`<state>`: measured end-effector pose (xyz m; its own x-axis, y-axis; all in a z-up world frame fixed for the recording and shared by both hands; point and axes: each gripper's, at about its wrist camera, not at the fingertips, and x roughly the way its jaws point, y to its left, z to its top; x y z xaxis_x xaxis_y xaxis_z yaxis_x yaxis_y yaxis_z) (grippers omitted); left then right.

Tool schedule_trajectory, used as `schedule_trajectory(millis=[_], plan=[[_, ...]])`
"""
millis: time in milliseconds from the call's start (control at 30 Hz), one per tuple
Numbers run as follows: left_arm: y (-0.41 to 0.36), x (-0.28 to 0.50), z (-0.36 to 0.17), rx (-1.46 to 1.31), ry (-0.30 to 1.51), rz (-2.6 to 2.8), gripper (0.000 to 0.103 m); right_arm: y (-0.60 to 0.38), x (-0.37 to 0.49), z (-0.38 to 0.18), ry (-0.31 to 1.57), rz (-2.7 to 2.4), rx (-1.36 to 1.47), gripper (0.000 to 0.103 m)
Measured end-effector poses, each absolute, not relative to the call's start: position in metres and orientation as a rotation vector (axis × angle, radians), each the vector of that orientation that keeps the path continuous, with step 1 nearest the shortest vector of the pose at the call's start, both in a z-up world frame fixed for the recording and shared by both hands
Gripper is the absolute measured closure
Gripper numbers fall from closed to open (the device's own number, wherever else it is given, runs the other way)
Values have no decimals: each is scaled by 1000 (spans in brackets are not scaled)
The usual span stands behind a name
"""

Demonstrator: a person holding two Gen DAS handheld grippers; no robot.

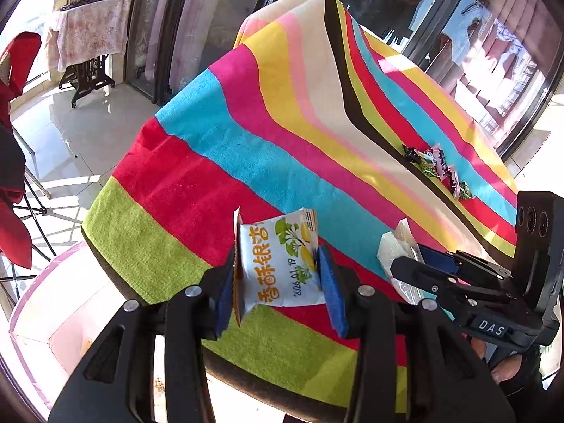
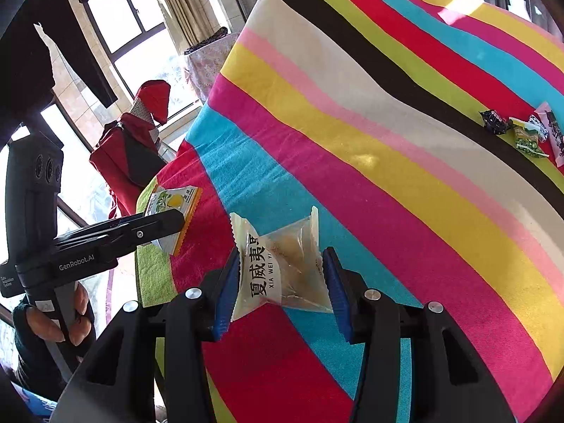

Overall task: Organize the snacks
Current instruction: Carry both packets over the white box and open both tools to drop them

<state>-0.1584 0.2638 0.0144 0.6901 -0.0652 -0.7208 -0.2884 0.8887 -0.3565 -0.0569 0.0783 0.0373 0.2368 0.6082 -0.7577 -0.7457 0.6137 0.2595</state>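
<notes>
Nearest to us in the left wrist view, our left gripper point(image 1: 278, 275) is clamped on a white snack packet point(image 1: 280, 261) printed with orange characters, a yellow fruit and green leaves; the blue pads point(image 1: 328, 282) press its two sides and the packet stands above the red and green stripes of the striped cloth point(image 1: 246, 148). Below and to the left of that gripper lies a pale pink-rimmed box point(image 1: 46, 317), partly tucked under the cloth's edge.

In the right wrist view our right gripper point(image 2: 280, 275) is closed on a clear snack packet point(image 2: 282, 268) with a white band of black characters and a pale brown filling showing through the film. Its blue pads point(image 2: 335, 282) squeeze both sides, and the packet hangs over the blue and red stripes. The two grippers sit side by side, near each other; each appears in the other's camera, and a hand point(image 2: 67, 317) wraps the left one's handle.

Farther along the bench, well apart from both grippers, a small cluster of wrapped candies point(image 1: 437, 165) lies on the cloth, where the black, green and red stripes run; dark, green and pink wrappers touch or overlap.

Beyond the bench we see a tiled floor point(image 1: 70, 123), a covered side table point(image 1: 88, 31) and tall windows point(image 2: 123, 10).
</notes>
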Motion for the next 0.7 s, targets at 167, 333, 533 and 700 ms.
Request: schedule_trajectory(millis=[167,333,533,700], plan=[[280,-189,19,-449,800,170,60,101,-76,37,957,1002,-207,57],[304,-222,20,-496,783,244,59,127,-98,35,962,1078,-245,57],[330,-255,15,-543,789,337,59,153,-123,35,962,1169,-293,57],[352,-272,7,-559,814,415,60,166,-147,36,960,1244,-329,57]])
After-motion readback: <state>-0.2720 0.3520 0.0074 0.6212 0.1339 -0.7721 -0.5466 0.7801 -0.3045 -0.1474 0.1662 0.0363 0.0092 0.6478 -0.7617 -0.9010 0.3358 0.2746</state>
